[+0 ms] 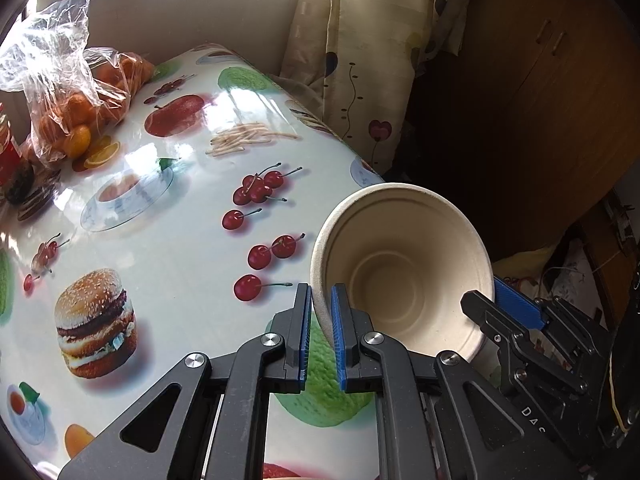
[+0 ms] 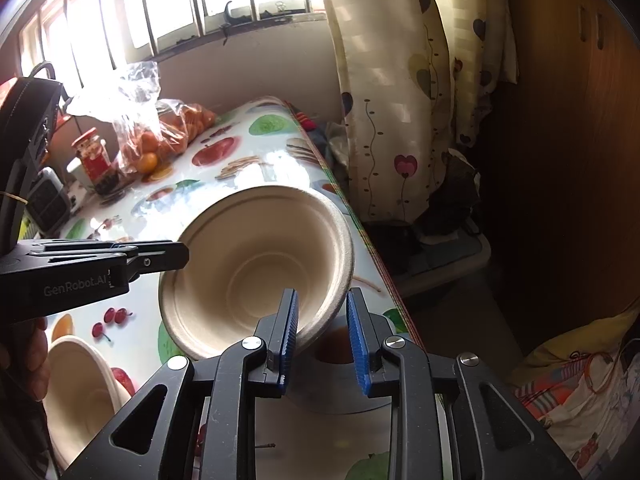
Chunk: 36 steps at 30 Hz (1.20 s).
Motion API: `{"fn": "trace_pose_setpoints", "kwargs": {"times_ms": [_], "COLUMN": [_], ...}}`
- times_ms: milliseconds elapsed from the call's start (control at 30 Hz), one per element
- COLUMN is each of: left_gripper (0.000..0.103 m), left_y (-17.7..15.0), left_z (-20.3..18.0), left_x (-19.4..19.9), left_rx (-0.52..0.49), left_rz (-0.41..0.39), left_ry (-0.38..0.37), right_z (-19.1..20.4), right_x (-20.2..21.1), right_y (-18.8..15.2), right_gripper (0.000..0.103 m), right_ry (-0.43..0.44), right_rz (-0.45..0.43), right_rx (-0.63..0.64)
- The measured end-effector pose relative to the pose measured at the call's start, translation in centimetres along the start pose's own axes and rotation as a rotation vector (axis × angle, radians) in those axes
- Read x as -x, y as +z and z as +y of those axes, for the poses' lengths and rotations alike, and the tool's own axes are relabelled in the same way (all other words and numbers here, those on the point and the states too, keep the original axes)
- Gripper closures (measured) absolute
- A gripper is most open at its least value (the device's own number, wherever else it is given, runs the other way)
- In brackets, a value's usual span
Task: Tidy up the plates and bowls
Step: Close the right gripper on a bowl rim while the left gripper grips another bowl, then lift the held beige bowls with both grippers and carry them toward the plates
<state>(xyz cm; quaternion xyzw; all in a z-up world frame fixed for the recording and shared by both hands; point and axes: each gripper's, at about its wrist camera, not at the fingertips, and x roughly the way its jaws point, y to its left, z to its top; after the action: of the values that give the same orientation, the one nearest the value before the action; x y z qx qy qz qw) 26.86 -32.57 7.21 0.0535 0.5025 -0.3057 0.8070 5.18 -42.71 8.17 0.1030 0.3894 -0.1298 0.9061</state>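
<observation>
Left tongs [image 1: 321, 312] are clamped on the near rim of the bowl [image 1: 404, 272], holding it tilted above the surface [image 1: 180, 240]. From the right, the right tongs [image 2: 322, 332] pinch the opposite rim, probably to steady it; another bowl [image 2: 80, 384] waits below, likely the stacking spot.

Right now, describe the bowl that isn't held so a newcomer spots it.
Start at the table with the fruit-print cloth, then go to its near end, away from the bag of oranges. The free bowl sits flat on the cloth there, below the left gripper. Unlike the tilted bowl pinched by that gripper, it lies level and ungripped.
</observation>
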Motion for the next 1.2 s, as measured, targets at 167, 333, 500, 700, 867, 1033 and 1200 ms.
{"fn": "trace_pose_setpoints", "kwargs": {"times_ms": [167,333,500,700,867,1033,1200], "left_gripper": [0.093,0.093,0.093,0.093,0.093,0.093,0.092], "left_y": [0.0,-0.1,-0.3,-0.8,-1.2,-1.6,-2.0], "left_z": [0.0,0.0,0.1,0.3,0.3,0.3,0.5], "left_x": [0.1,0.6,1.1,2.1,3.2,4.2,4.8], "left_rx": [-0.001,0.0,0.007,0.013,0.01,0.007,0.011], "left_rz": [-0.002,-0.009,-0.017,-0.034,-0.05,-0.066,-0.071], "left_ry": [0.0,-0.001,-0.005,-0.007,0.0,0.002,0.004], "right_z": [0.0,0.1,0.3,0.8,1.4,1.8,2.3], "right_x": [0.0,0.5,1.1,2.1,2.9,3.5,4.2], "right_y": [0.0,0.1,0.1,-0.1,-0.3,-0.4,-0.6], "right_gripper": [0.079,0.079,0.079,0.079,0.079,0.079,0.079], "right_ry": [0.001,-0.004,0.001,0.004,0.007,0.007,0.011], "right_rz": [0.0,-0.007,-0.016,-0.029,-0.039,-0.047,-0.053], "right_rx": [0.001,0.009,0.01,0.02,0.032,0.041,0.05]}}
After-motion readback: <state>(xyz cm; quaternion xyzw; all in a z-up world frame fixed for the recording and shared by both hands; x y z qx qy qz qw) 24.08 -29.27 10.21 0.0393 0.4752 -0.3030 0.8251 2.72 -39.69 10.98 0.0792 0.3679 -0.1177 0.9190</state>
